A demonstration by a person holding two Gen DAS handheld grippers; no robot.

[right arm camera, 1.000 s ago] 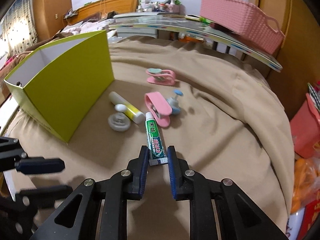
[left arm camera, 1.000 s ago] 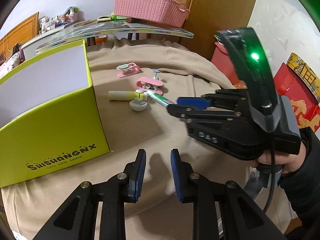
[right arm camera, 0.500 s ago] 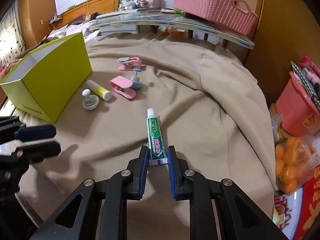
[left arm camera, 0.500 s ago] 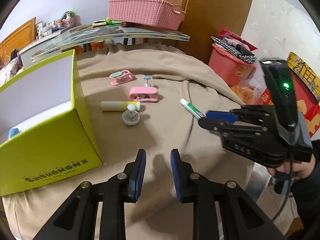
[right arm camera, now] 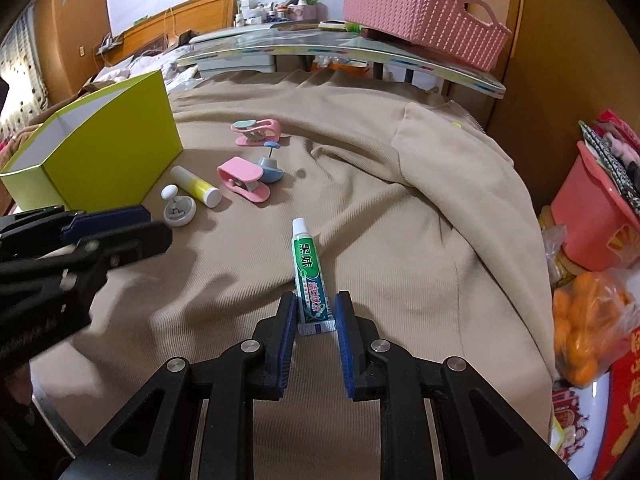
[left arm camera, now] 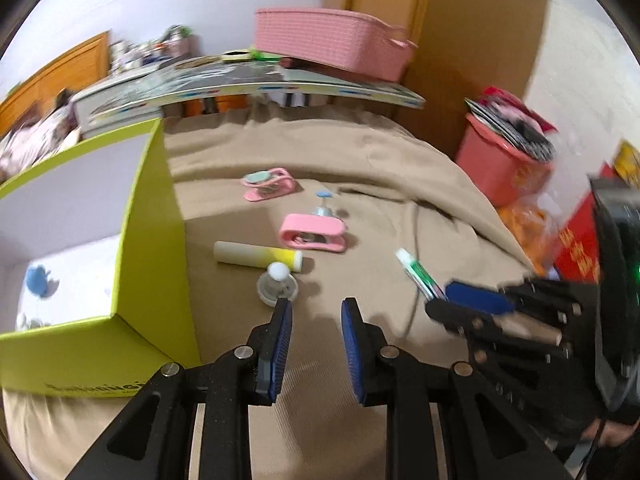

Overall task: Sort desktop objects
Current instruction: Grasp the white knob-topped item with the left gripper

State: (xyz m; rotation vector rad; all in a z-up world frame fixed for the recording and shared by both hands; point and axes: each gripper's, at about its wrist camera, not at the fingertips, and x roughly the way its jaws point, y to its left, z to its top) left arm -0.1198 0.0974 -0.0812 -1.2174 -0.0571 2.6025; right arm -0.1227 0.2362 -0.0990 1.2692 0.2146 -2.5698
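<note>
Green-and-white toothpaste tube (right arm camera: 310, 280) sits crimped-end between right hand-held gripper (right arm camera: 315, 312) pads, clamped, cap pointing away over tan cloth (right arm camera: 400, 240). Left hand-held gripper (left arm camera: 316, 322) empty, jaws parted, just before grey round holder (left arm camera: 277, 288), beside lime-green box (left arm camera: 152, 248).

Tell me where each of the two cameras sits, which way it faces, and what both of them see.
Left wrist view: sits behind the left gripper, looking across the beige cloth at the yellow-green box; its open fingers and the right gripper show.
Right wrist view: sits behind the right gripper, whose fingers hold the toothpaste tube; the left gripper shows at left.
Shared: the box, tube, pink clips, yellow-white tube and pink basket.
</note>
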